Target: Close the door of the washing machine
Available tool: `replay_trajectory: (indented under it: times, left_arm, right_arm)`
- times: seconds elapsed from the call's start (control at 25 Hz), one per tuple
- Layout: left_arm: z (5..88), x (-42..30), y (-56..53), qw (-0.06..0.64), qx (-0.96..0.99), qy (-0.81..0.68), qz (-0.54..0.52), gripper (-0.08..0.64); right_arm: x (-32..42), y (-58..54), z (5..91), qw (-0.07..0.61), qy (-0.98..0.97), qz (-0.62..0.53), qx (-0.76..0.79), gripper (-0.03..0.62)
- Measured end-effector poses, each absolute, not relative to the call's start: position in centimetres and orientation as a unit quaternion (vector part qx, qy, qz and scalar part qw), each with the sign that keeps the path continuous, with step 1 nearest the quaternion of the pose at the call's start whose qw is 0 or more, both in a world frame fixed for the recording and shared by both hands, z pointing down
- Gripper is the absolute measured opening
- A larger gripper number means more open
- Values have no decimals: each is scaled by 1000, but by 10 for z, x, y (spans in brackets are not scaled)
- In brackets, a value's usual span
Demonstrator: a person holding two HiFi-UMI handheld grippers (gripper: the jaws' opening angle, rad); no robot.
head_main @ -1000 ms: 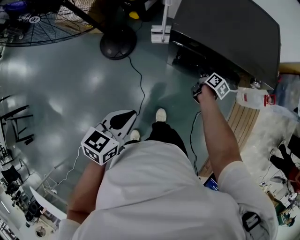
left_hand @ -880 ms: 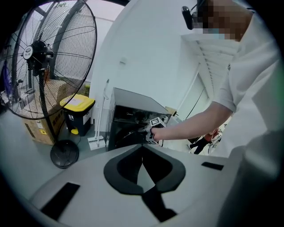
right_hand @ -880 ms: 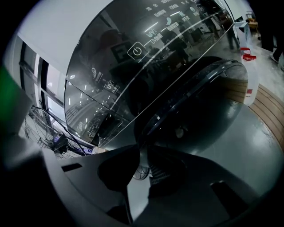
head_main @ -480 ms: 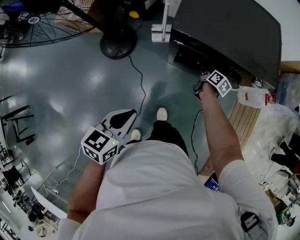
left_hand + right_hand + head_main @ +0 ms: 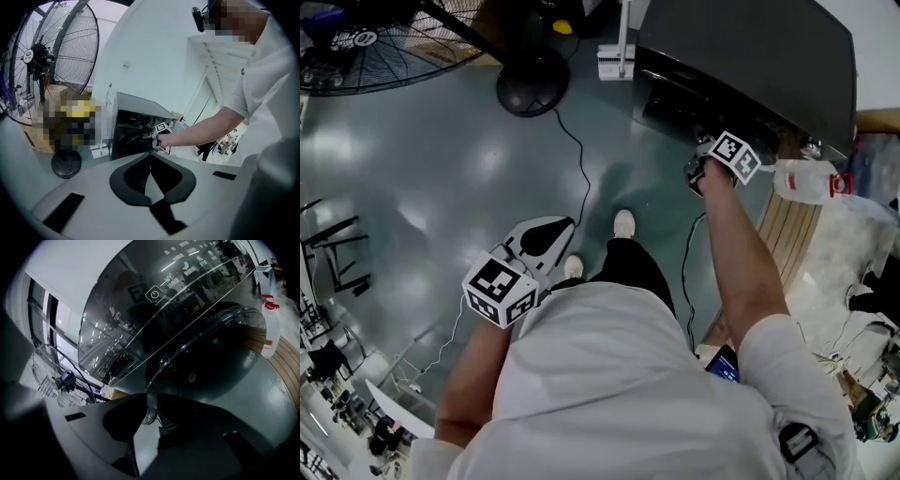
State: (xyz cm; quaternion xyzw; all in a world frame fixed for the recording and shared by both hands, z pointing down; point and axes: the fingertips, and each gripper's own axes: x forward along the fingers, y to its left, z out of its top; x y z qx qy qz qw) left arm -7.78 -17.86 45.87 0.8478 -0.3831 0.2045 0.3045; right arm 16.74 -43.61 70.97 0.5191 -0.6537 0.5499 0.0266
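The dark grey washing machine (image 5: 750, 56) stands at the top right, and the left gripper view shows it too (image 5: 133, 126). Its round door (image 5: 201, 357) has a clear rim and lies close against the front. My right gripper (image 5: 701, 159) is at the door's left edge. The rim runs down between the right gripper (image 5: 151, 416) jaws, which are opening. My left gripper (image 5: 565, 225) hangs low over the floor, away from the machine. In its own view the left gripper (image 5: 150, 157) is shut on nothing. The same view shows the right gripper (image 5: 157, 133) at the machine's front.
A big floor fan (image 5: 384, 37) with a round base (image 5: 532, 82) stands at the top left. A black cable (image 5: 581, 178) runs across the grey floor. A plastic bottle (image 5: 806, 183) and wooden slats (image 5: 787, 225) lie right of the machine, with clutter further right.
The right gripper stays at the door's edge and the left gripper hangs where it was. Only the head view has shifted a little.
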Motion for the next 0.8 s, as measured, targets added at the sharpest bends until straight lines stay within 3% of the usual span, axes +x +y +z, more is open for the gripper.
replay_trajectory:
  times: [0.8]
  left_arm:
    - [439, -105, -90, 270, 890, -330, 162, 18]
  right_arm:
    - [128, -227, 644, 171, -741, 455, 463, 61]
